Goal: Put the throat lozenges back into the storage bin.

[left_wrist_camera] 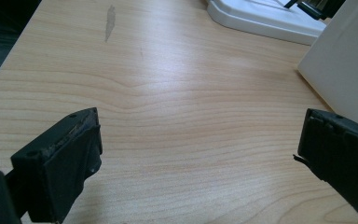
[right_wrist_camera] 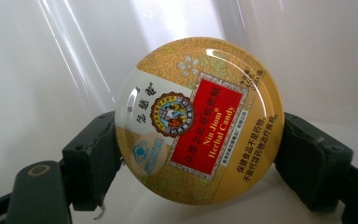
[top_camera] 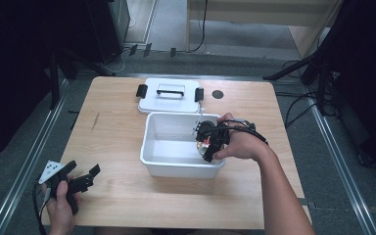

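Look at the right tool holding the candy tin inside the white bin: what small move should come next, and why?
Probably lower the right tool a little and open it, leaving the candy tin on the floor of the white bin. The tin sits clamped between the jaws, already within the bin's walls, and the lid lies off behind the bin. The left tool is open and idle over the table.
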A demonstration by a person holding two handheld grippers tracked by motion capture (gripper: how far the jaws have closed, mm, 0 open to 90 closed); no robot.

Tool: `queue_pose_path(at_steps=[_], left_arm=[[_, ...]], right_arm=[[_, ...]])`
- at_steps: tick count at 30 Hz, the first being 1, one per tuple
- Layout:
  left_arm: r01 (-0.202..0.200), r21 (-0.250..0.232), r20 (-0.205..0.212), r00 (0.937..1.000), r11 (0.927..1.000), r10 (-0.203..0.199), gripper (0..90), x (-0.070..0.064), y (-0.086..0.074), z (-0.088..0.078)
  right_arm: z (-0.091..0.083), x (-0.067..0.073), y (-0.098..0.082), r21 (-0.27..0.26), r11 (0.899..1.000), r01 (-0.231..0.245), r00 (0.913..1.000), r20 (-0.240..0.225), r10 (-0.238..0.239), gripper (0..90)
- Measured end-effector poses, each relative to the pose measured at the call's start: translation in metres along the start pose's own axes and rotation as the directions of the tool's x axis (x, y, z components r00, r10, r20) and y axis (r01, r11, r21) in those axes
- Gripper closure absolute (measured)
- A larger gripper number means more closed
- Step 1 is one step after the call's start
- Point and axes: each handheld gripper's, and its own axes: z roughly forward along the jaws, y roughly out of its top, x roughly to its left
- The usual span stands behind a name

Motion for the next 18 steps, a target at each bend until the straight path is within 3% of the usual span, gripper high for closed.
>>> queue_pose_path(at_steps=[12, 14, 18], left_arm=[[-0.001, 0.001, 0.0, 1.0, 1.0, 0.001, 0.3, -0.0001, 0.0, -0.0001], [-0.001, 0.001, 0.0, 1.0, 1.0, 0.001, 0.3, -0.0001, 0.0, -0.0001], [-0.001, 0.002, 0.0, 1.0, 1.0, 0.001, 0.3, -0.0001, 0.0, 0.0]], right_arm=[[0.0001, 0.0016, -0.0002, 0.004, 1.0, -0.001, 1.0, 0.006, 0.001, 20.7], [-0.0002, 0.0013, -0.0009, -0.004, 1.0, 0.003, 1.0, 0.009, -0.003, 24.4], [-0.0049, -0.0008, -0.0036, -0.045, 0.999, 0.001, 1.0, 0.001, -0.001, 41.4]])
